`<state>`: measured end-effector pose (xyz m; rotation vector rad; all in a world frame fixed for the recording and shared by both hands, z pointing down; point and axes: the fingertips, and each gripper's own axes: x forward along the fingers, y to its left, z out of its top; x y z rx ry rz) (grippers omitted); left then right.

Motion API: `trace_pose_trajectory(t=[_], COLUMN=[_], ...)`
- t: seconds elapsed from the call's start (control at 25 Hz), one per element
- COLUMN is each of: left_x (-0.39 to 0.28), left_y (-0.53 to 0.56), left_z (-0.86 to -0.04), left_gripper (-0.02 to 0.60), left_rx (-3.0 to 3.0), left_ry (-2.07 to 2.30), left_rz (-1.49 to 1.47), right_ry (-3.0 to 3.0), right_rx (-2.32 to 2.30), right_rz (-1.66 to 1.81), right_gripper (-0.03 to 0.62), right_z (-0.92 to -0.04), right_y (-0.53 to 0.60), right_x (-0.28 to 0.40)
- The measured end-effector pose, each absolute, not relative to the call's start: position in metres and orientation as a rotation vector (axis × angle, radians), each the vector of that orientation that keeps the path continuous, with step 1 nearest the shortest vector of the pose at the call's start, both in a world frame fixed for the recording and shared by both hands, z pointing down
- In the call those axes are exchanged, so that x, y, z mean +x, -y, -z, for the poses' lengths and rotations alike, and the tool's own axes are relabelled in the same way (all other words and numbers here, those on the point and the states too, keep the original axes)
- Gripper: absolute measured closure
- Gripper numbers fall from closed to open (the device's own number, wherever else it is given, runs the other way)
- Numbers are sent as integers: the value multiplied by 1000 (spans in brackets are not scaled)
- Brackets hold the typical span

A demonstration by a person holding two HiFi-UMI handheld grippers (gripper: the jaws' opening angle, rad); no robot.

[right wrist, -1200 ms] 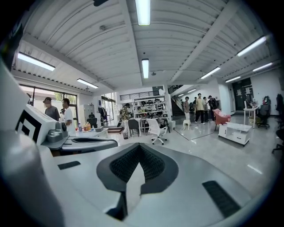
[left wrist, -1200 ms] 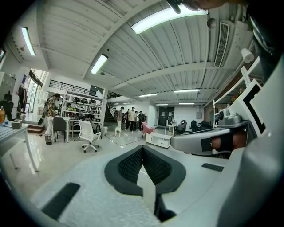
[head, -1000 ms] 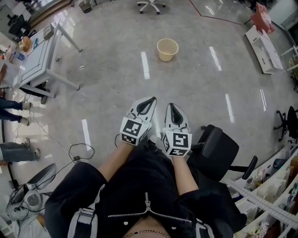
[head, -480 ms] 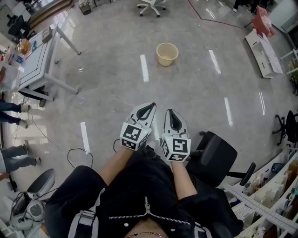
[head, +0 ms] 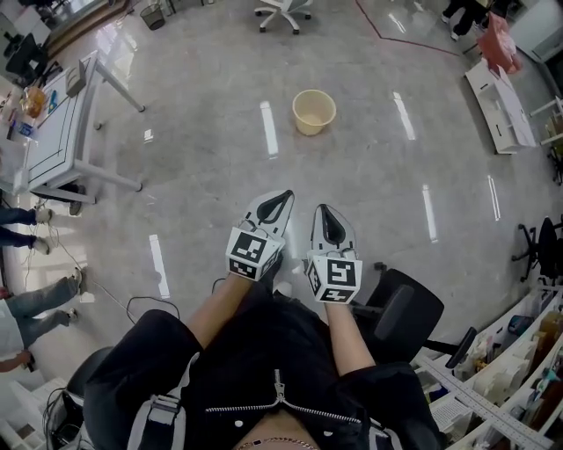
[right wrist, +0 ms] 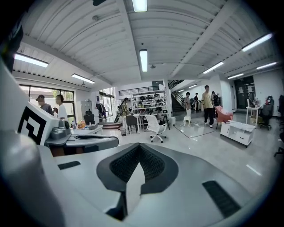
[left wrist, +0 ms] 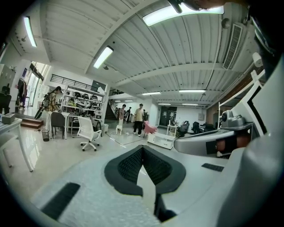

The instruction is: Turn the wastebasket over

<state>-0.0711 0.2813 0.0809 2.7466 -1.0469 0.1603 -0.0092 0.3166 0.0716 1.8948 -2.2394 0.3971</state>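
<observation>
A cream wastebasket [head: 313, 112] stands upright on the grey floor, mouth up, well ahead of me in the head view. My left gripper [head: 285, 194] and right gripper [head: 320, 209] are held side by side in front of my body, both shut and holding nothing, pointing toward the basket and far short of it. In the left gripper view the jaws [left wrist: 142, 148] meet at the tip, and the right gripper's body [left wrist: 208, 142] shows beside them. The right gripper view shows its jaws [right wrist: 139, 146] closed too. The basket is hidden in both gripper views.
A white table [head: 62, 132] stands at the left, a black office chair [head: 406, 309] close on my right, a white swivel chair [head: 280, 10] far ahead. Cables [head: 145, 303] lie on the floor at left. A low white cabinet [head: 500, 101] sits at the right. People stand far off [right wrist: 207, 105].
The basket and floor have slid down the head view, so I have moved forward toward the basket. Both grippers stay shut and keep their side-by-side pose.
</observation>
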Motion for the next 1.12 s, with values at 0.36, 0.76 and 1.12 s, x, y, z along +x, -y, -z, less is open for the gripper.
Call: trace_pose_trajectory(t=[0.36,0.76,1.12], left_x=[-79,-76,-55], left_y=[-155,-78,-11], left_z=[-70,-81,-103], left_gripper=[575,575,575], left_rx=[2768,2771,2734], left_ry=[1030,958,965], left_rz=[-136,-159,-214], right_ry=[2221,2153,2137], right_rx=[1918,1943,1942], right_rz=[-373,-400,-463], right_gripper=[585,585,585], right_z=[-60,-75,-96], right_y=[-193,-127,-64], right_x=[-13,-10,23])
